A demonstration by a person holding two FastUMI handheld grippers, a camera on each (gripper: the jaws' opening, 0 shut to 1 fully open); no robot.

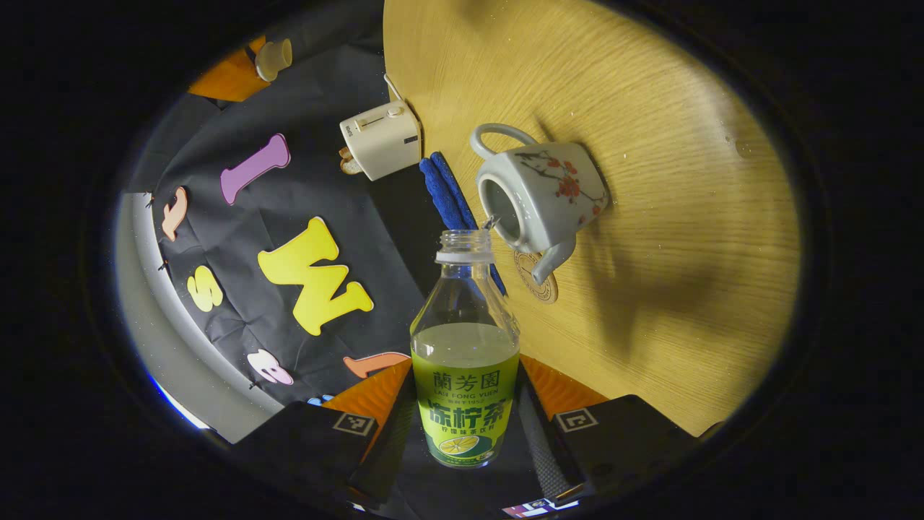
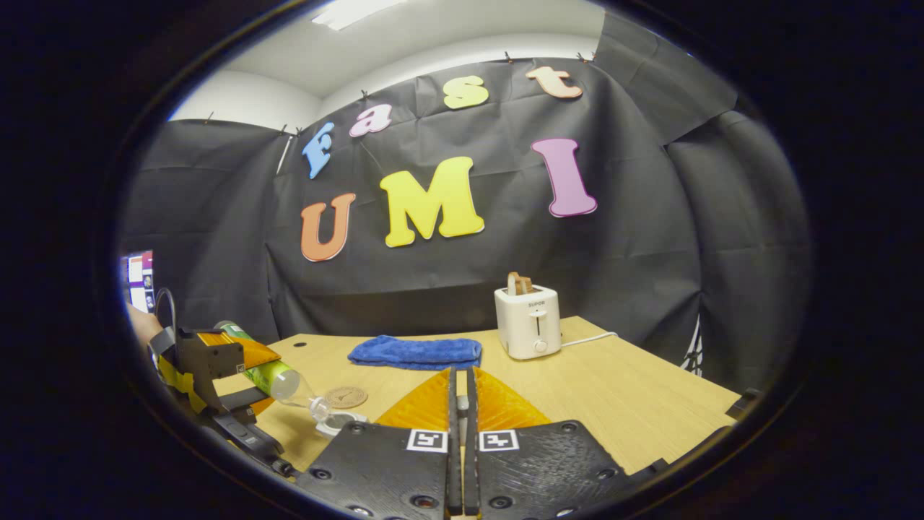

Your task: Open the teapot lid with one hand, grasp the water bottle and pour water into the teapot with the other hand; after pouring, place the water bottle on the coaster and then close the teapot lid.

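My left gripper [image 1: 465, 415] is shut on a clear water bottle [image 1: 465, 361] with a green label, uncapped and about half full. The bottle tilts with its mouth at the open top of the pale teapot [image 1: 548, 191], which has red blossoms and no lid on it. A thin trickle runs from the mouth into the pot. A round coaster [image 1: 538, 283] lies by the spout. In the right gripper view the left gripper [image 2: 242, 386] tips the bottle [image 2: 271, 373] over the teapot rim [image 2: 345, 421]. My right gripper [image 2: 460, 393] is shut on a small pale piece, seemingly the lid's knob; the lid itself is hidden.
A folded blue towel [image 2: 416, 352] lies at the back of the wooden table [image 2: 628, 393], with a white toaster [image 2: 528, 320] and its cord to its right. The coaster [image 2: 346, 396] sits in front of the towel. A person's arm shows at the far left.
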